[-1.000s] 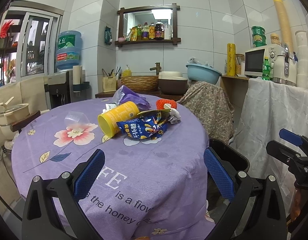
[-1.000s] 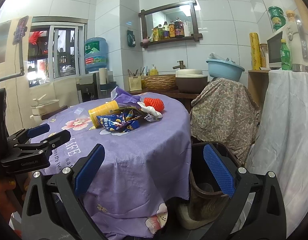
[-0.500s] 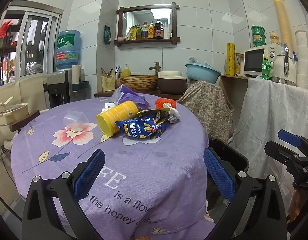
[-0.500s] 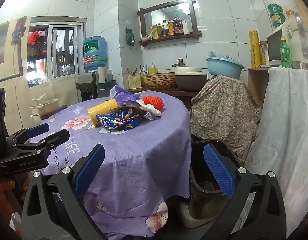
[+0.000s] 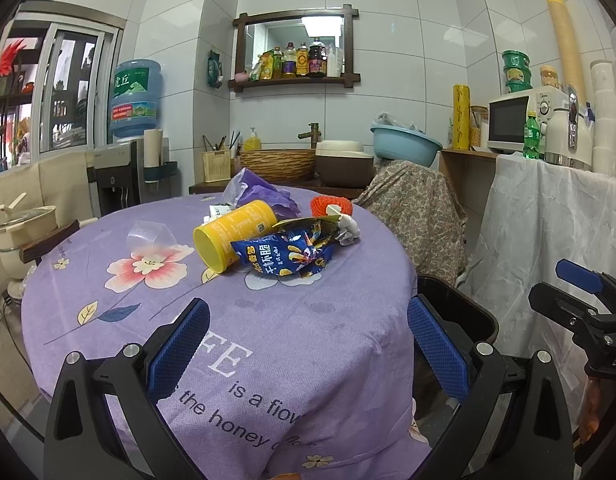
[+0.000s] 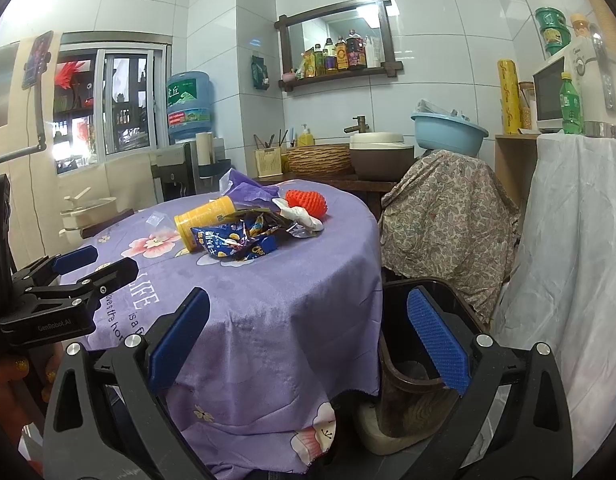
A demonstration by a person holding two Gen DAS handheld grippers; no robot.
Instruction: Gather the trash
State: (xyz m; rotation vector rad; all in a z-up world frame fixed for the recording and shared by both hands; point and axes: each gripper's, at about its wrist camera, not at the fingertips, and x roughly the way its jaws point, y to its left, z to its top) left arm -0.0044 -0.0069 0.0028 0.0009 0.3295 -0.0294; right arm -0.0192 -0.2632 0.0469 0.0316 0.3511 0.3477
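Both the left gripper (image 5: 308, 344) and right gripper (image 6: 308, 344) hang spread and empty; the chip bag (image 5: 284, 258) and yellow can (image 5: 234, 236) lie mid-table; the can could roll if nudged.

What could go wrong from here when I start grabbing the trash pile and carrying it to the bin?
1. The yellow can lies on its side, so a nudge may roll it off the table.
2. The blue snack bag overlaps the can and other wrappers; pulling it could drag neighbours along.
3. The bin sits low beside the table edge, partly under the cloth, so drops may miss.
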